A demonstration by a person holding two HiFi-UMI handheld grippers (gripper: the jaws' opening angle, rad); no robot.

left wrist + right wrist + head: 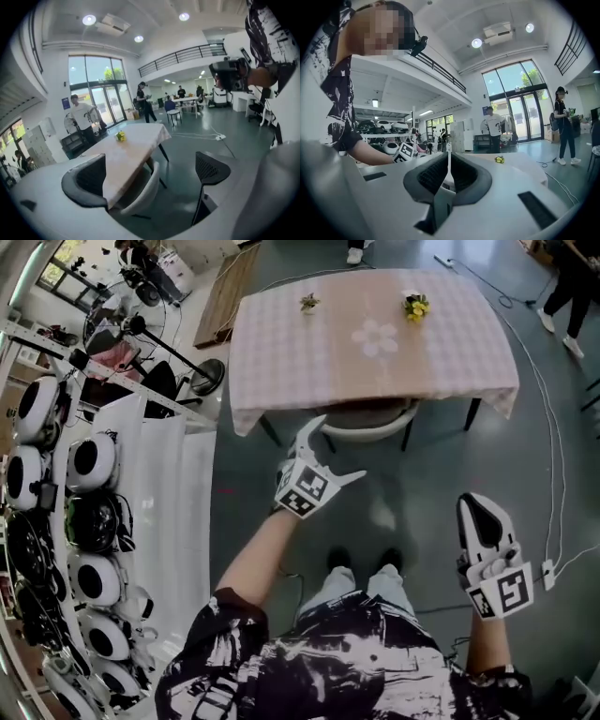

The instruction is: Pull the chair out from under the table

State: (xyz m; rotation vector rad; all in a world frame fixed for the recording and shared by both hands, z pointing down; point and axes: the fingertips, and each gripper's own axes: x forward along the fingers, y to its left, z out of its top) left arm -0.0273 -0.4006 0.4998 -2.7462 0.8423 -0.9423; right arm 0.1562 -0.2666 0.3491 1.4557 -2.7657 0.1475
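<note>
The chair (367, 427) is tucked under a table (281, 362) with a pink checked cloth; only its curved white back shows. My left gripper (339, 448) is open just short of that back, one jaw close to its rim, touching nothing. In the left gripper view the chair's white back (140, 192) lies between and beyond the spread pads (86, 180), with the table (136, 140) above it. My right gripper (480, 514) hangs low at the right, apart from the chair, shut with nothing in it. Its pads (461, 174) meet in the right gripper view.
Two small flower pots (415, 304) stand on the table. A rack of white helmets (84, 521) and a white sheet line the left side. A cable and power strip (548, 573) lie on the floor at the right. My feet (361, 563) stand behind the chair.
</note>
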